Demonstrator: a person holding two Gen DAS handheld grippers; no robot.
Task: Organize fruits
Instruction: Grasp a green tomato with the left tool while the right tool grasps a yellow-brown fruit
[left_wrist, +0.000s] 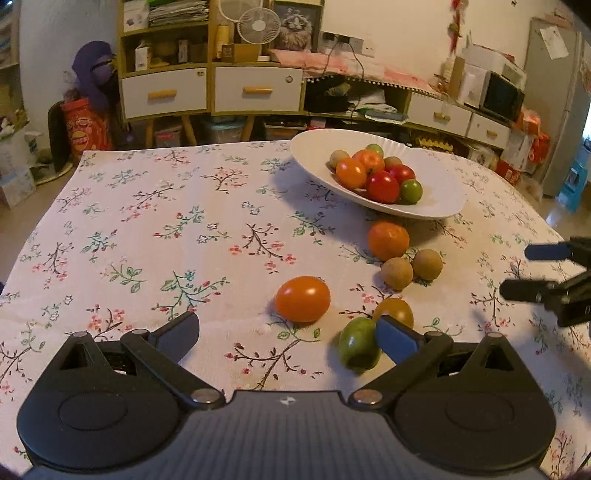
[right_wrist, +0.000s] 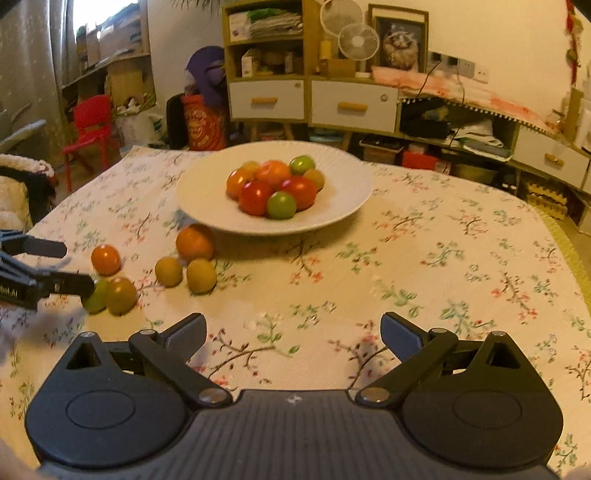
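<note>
white wall (right_wrist: 498, 40) | drawer cabinet (left_wrist: 210, 88) | red chair (right_wrist: 90, 125)

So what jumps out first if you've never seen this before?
Probably the white plate at the far side of the flowered table, heaped with red, orange and green fruit. Six more fruits lie loose on the cloth just in front of it, an orange nearest the plate. Then the two black claws, left and right, both open and empty.

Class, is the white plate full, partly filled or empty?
Partly filled: the white plate holds a pile of fruit at its middle, with bare rim around.
</note>
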